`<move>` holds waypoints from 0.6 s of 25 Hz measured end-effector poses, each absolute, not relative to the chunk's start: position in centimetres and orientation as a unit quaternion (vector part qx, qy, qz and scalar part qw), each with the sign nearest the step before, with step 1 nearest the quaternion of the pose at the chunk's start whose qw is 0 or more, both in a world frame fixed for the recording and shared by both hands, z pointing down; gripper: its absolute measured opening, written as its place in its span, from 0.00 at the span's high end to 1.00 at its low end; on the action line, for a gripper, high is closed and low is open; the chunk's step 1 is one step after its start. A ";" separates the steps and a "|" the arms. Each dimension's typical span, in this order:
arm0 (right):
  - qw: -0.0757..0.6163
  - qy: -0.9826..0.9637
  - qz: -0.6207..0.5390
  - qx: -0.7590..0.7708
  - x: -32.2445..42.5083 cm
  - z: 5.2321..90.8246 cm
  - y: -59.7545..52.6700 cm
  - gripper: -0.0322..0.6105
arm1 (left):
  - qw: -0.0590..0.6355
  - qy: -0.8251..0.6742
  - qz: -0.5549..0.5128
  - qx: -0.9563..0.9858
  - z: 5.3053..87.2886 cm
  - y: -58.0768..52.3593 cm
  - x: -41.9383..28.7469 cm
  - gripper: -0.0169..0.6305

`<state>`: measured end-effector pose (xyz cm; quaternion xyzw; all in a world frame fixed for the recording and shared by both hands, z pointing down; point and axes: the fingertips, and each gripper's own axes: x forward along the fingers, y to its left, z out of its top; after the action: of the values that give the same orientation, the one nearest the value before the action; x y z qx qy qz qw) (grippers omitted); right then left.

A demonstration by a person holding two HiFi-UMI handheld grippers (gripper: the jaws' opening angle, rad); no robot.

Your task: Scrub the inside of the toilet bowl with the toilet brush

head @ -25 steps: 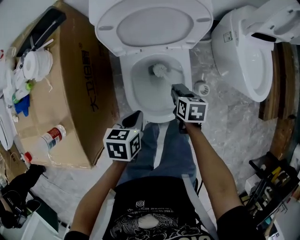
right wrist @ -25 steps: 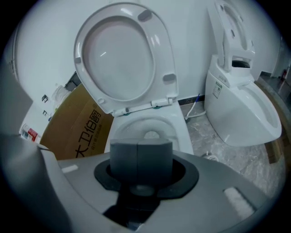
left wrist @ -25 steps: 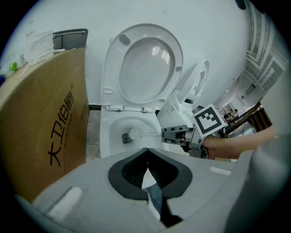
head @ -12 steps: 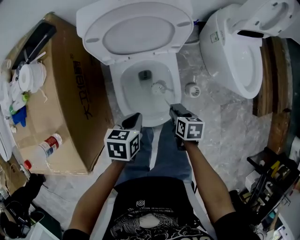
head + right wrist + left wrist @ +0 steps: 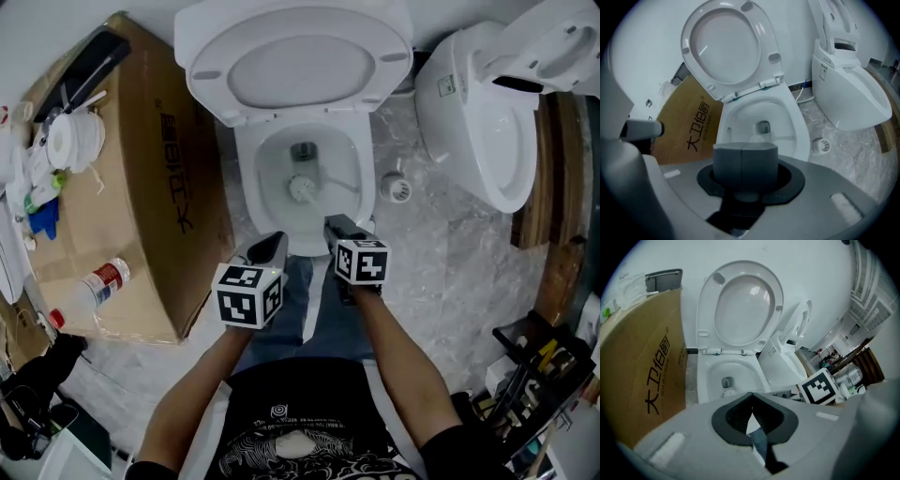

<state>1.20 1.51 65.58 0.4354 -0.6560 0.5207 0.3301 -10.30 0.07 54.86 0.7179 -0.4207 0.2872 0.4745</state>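
Note:
The white toilet bowl (image 5: 246, 173) stands with its seat and lid (image 5: 300, 56) raised. The toilet brush's round white head (image 5: 300, 188) rests inside the bowl, just in front of the dark outlet. Its thin handle runs back to my right gripper (image 5: 330, 223), which is shut on it at the bowl's near rim. In the right gripper view the brush head (image 5: 757, 138) shows beyond the closed pads of my right gripper (image 5: 745, 154). My left gripper (image 5: 272, 246) hovers shut and holding nothing by the near left rim. Its closed tips (image 5: 751, 401) point at the bowl (image 5: 703, 380).
A large cardboard box (image 5: 159, 197) stands close on the left, with a bottle (image 5: 103, 277) and a paper roll (image 5: 70, 141) on it. A second toilet (image 5: 478, 122) lies to the right. A round floor drain (image 5: 398, 188) sits between them. Tools (image 5: 539, 361) are at bottom right.
The brush head has swept from the bowl's far right side down to its middle. My right gripper has drawn back and to the left with it. The left gripper has hardly moved.

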 end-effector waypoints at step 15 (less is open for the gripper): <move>0.360 -0.664 0.489 0.437 1.5 68.1 -2.0 0.71 | 0.478 -0.423 0.302 0.708 56.1 1.2 -12.2 0.98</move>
<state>1.46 -2.03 68.14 0.4367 -0.6637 0.4890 0.3601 -12.20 1.18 56.08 0.7083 -0.4226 0.3021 0.4780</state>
